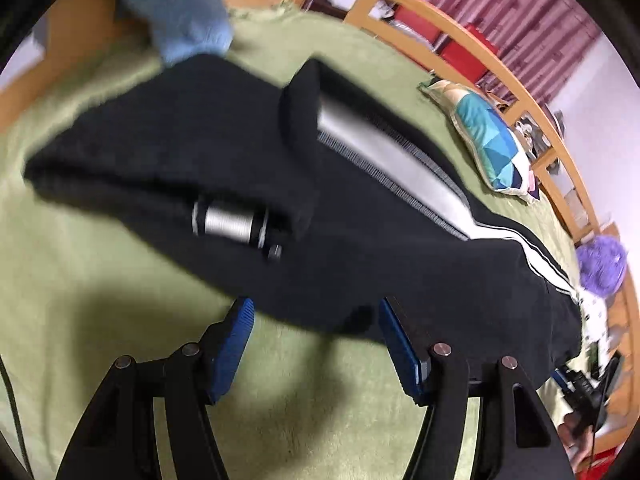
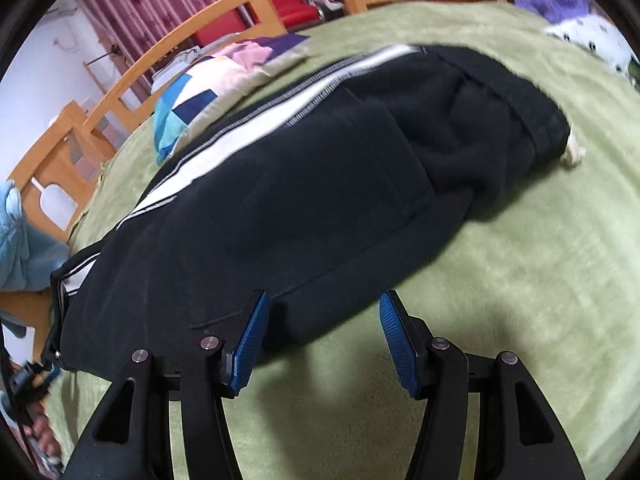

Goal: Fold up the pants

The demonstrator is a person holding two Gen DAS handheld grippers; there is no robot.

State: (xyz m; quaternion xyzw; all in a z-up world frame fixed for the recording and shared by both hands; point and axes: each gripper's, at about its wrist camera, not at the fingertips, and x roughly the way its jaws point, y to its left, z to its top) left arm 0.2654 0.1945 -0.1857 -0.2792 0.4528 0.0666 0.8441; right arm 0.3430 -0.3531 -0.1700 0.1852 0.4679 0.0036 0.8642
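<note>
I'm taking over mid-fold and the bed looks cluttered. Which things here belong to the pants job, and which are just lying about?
Part of the job:
black fleece pants with white side stripe
left gripper, open
right gripper, open
green blanket they lie on

Lying about:
patchwork cushion in blue and pink
purple fuzzy toy
light blue fluffy cloth
</note>
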